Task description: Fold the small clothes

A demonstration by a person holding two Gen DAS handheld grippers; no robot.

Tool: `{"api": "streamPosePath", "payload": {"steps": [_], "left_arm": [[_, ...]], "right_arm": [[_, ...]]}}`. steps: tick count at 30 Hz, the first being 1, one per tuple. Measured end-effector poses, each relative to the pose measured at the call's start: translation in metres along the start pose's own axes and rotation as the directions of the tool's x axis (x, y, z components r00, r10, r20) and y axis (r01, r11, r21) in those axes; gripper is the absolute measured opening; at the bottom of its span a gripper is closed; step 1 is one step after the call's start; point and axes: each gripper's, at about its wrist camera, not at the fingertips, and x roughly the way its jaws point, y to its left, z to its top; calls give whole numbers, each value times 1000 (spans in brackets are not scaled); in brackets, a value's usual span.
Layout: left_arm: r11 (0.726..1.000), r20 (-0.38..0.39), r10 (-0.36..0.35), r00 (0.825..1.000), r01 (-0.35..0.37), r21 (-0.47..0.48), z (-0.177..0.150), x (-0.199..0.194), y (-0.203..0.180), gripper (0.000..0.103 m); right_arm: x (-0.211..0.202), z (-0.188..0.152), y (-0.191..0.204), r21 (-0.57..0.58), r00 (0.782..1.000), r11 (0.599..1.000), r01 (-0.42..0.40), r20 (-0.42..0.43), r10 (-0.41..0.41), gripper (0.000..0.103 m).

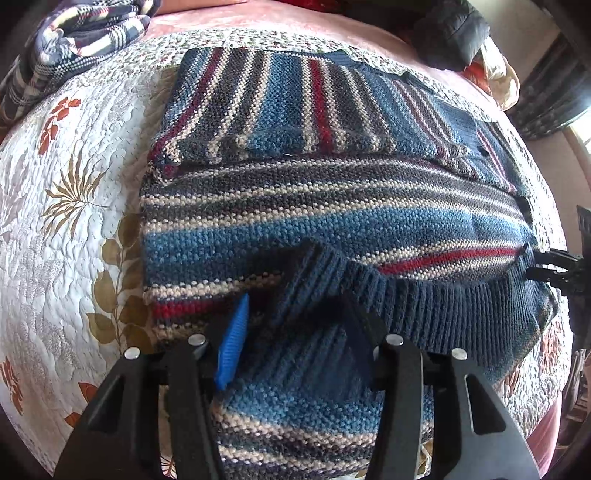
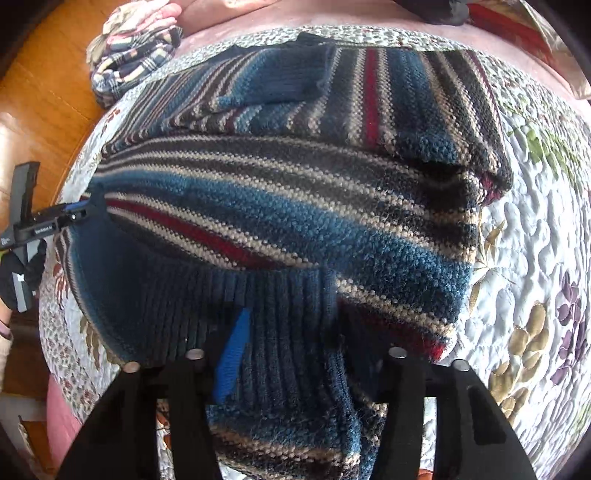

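Observation:
A knitted sweater (image 1: 332,221) striped in blue, grey, cream and red lies flat on a quilted floral bedspread (image 1: 66,229). Its sleeves are folded across the far half, and its dark ribbed hem (image 1: 424,299) faces me. My left gripper (image 1: 295,332) is shut on one end of the hem, which is bunched between the blue pad (image 1: 232,343) and the other finger. In the right wrist view, my right gripper (image 2: 291,332) is shut on the other end of the hem (image 2: 221,295), lifted slightly. Each gripper shows in the other's view: right gripper (image 1: 546,266), left gripper (image 2: 74,216).
A crumpled plaid garment (image 1: 74,40) lies at the far left of the bed. A dark puffy jacket (image 1: 450,33) sits at the far right. Pink bedding (image 1: 258,14) runs behind the quilt. Wooden floor (image 2: 44,92) lies beyond the bed's left edge. A gloved hand (image 2: 22,273) holds the left gripper.

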Motion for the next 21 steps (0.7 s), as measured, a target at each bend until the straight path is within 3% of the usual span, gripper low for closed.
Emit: {"api": "streamPosePath", "payload": {"steps": [1, 3, 5, 6, 14, 21], "left_arm": [[1000, 0, 5, 1000, -5, 5, -2, -1, -2, 42], [1000, 8, 24, 1000, -24, 11, -5, -3, -6, 32], [999, 15, 32, 999, -32, 23, -10, -7, -10, 13], [998, 25, 47, 999, -48, 30, -13, -9, -11, 10], [999, 131, 23, 991, -17, -47, -36, -46, -11, 8], [997, 258, 58, 964, -46, -54, -39, -89, -24, 8]], "right_arm": [[-2, -2, 3, -5, 1000, 1000, -1, 5, 1, 27], [-6, -6, 7, -12, 1000, 1000, -4, 15, 5, 15], [-14, -12, 8, -10, 999, 1000, -2, 41, 2, 13], [-18, -15, 8, -3, 999, 1000, -5, 53, 5, 12], [-68, -42, 16, 3, 985, 999, -44, 165, 43, 11], [-105, -42, 27, 9, 970, 999, -42, 240, 39, 11]]}}
